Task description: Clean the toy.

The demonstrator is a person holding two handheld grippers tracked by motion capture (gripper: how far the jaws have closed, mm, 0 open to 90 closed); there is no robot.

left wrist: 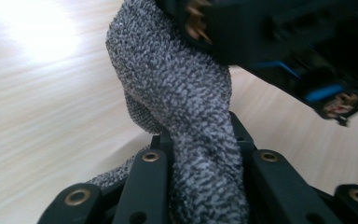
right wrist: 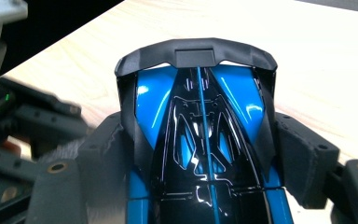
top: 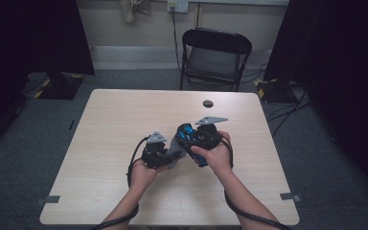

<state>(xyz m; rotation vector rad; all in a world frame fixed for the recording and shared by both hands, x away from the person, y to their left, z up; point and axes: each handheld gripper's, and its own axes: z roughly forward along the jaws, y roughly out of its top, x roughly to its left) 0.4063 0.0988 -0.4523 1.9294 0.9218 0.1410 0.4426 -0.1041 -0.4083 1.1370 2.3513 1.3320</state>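
Note:
My left gripper (top: 164, 155) is shut on a grey knitted cloth (top: 175, 152). In the left gripper view the cloth (left wrist: 182, 102) rises from between the black jaws of that gripper (left wrist: 198, 154) and bends up against the dark underside of a toy car (left wrist: 279, 42). My right gripper (top: 197, 143) is shut on that blue and black toy car (top: 188, 134), held a little above the table. In the right gripper view the car (right wrist: 200, 121) sits nose-away between the pads (right wrist: 303, 158), its black rear wing on top. The two grippers are close together near the middle of the table.
The light wooden table (top: 124, 110) has a small dark round hole (top: 208, 103) near its far edge. A black folding chair (top: 215, 55) stands beyond the table. Cables trail from both grippers toward the near edge.

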